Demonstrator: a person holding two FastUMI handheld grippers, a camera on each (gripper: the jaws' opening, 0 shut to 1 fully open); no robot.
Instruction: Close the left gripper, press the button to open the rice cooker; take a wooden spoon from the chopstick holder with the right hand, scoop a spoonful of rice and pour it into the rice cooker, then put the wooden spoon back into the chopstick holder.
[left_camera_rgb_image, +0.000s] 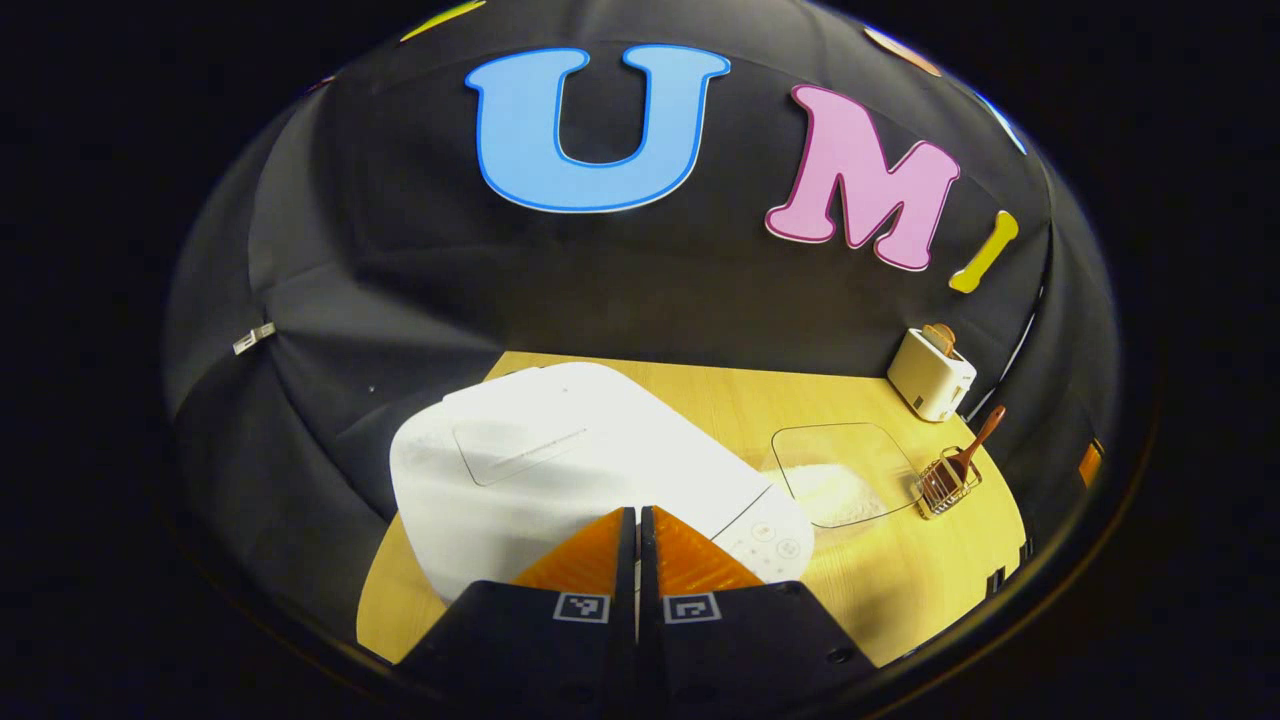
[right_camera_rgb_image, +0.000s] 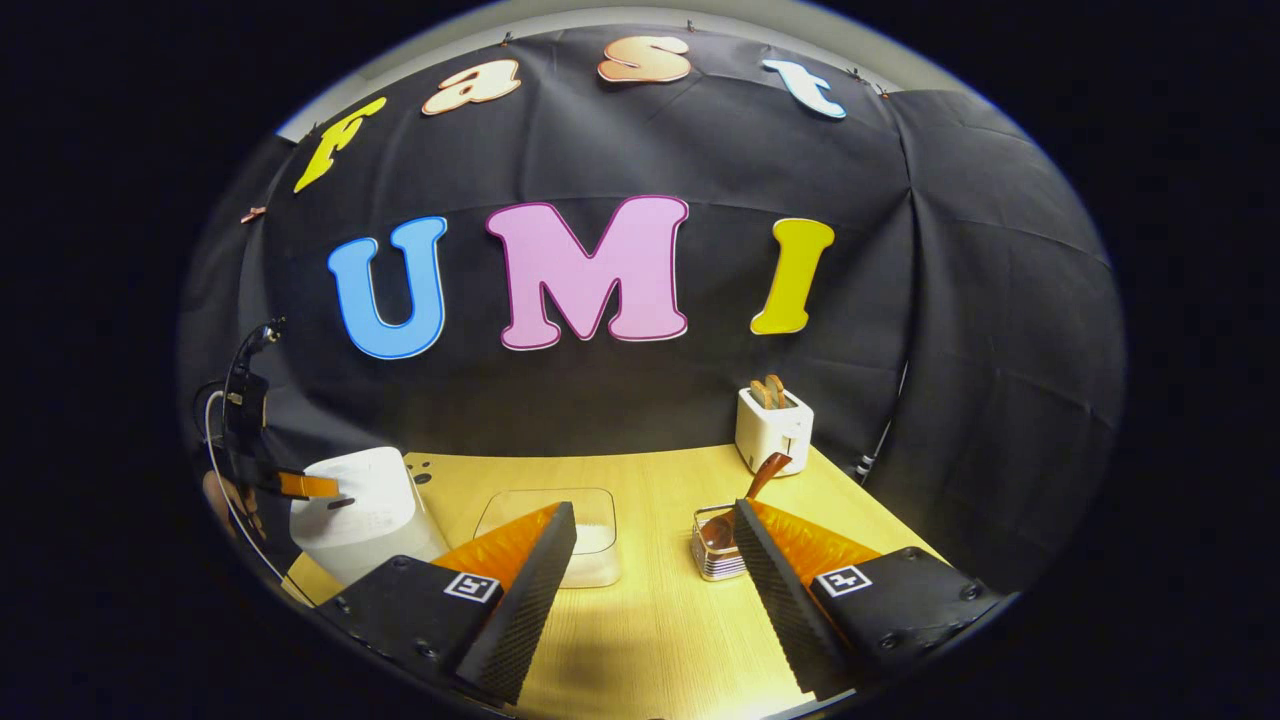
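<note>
The white rice cooker (left_camera_rgb_image: 560, 460) sits with its lid down at the table's left, its button panel (left_camera_rgb_image: 770, 540) facing front. My left gripper (left_camera_rgb_image: 637, 520) is shut with nothing in it, hovering just over the cooker's front edge beside the panel. In the right gripper view the left gripper (right_camera_rgb_image: 310, 486) hangs above the cooker (right_camera_rgb_image: 360, 515). A wooden spoon (right_camera_rgb_image: 755, 485) leans in the wire chopstick holder (right_camera_rgb_image: 715, 550). My right gripper (right_camera_rgb_image: 655, 540) is open above the table, its right finger next to the holder. A clear container of rice (right_camera_rgb_image: 570, 535) lies between cooker and holder.
A white toaster (right_camera_rgb_image: 772, 425) with bread slices stands at the back right corner. The black cloth wall closes off the table's back and right sides. A cable runs down the wall by the toaster. Bare wood (right_camera_rgb_image: 650, 620) lies in front of my right gripper.
</note>
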